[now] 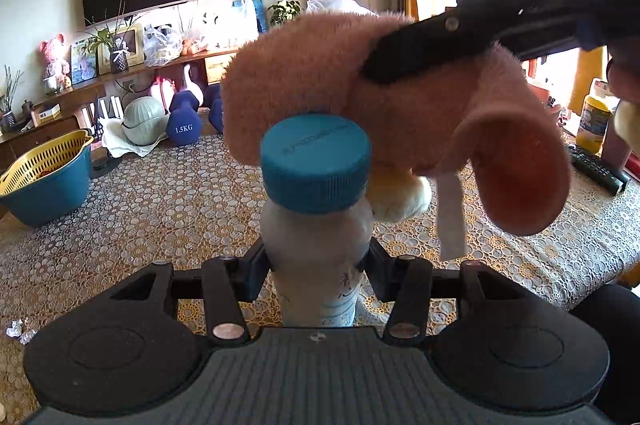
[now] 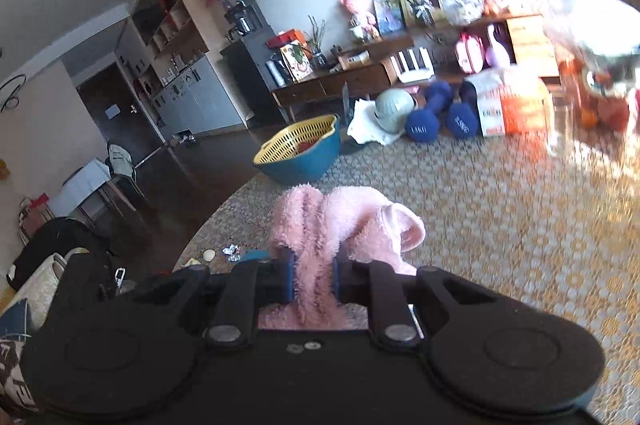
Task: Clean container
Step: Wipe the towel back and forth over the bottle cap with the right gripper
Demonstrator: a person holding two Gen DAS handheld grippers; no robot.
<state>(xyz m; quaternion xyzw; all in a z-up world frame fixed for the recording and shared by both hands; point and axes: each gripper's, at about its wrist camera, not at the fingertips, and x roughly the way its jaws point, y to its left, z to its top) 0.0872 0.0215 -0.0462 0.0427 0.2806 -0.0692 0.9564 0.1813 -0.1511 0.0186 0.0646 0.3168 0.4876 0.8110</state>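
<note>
A white plastic bottle (image 1: 318, 257) with a teal screw cap (image 1: 316, 167) stands upright between the fingers of my left gripper (image 1: 318, 265), which is shut on its body. A fluffy pink cloth (image 1: 360, 89) hangs just behind and to the right of the cap, touching it, with a white tag dangling. My right gripper (image 1: 420, 57) comes in from the upper right, shut on that cloth. In the right wrist view the pink cloth (image 2: 340, 225) is bunched between the blue pads of the right gripper (image 2: 314, 277). The bottle does not show there.
A patterned lace tablecloth (image 1: 160, 217) covers the table. A yellow colander in a blue bowl (image 1: 44, 181) sits at the left, blue dumbbells (image 1: 182, 121) and a pale helmet-like object (image 1: 144, 117) at the back. A remote (image 1: 596, 169) and yellow jar (image 1: 594, 121) lie at the right. Foil scraps (image 1: 18, 331) lie near left.
</note>
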